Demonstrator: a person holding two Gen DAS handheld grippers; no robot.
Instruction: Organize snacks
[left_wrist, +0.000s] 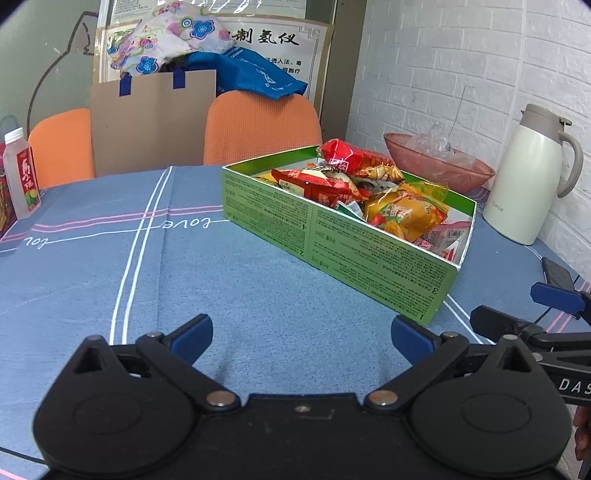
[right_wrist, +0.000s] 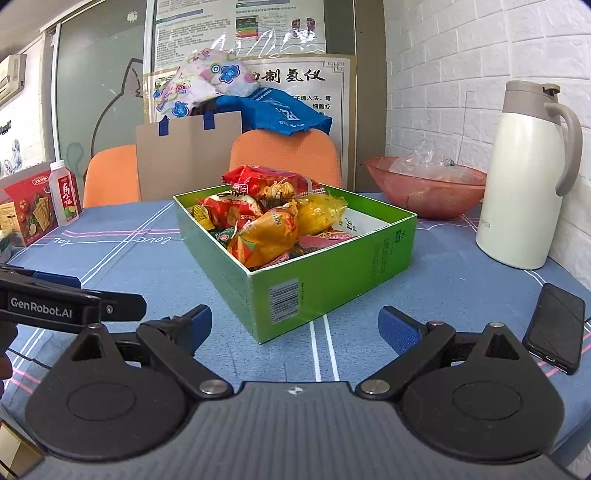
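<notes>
While the left wrist view runs, we see the left gripper (left_wrist: 302, 338) low over the desk (left_wrist: 110, 295), jaws spread wide and holding nothing. Green box (left_wrist: 332, 236) sits ahead and to the right on the blue cloth, packed with snack packets (left_wrist: 354, 177). Its near corner is just beside the right-hand blue pad. Pink bowl (left_wrist: 439, 166) and white thermos jug (left_wrist: 524, 177) stand behind the box; a drink bottle (left_wrist: 22, 173) is at far left.

From the right wrist view, we see the right gripper (right_wrist: 295, 328), jaws also spread, empty. Box corner with the barcode points between the pads, close but not touching. Black phone (right_wrist: 556, 328) lies flat at right, red carton (right_wrist: 31, 206) stands at left.
</notes>
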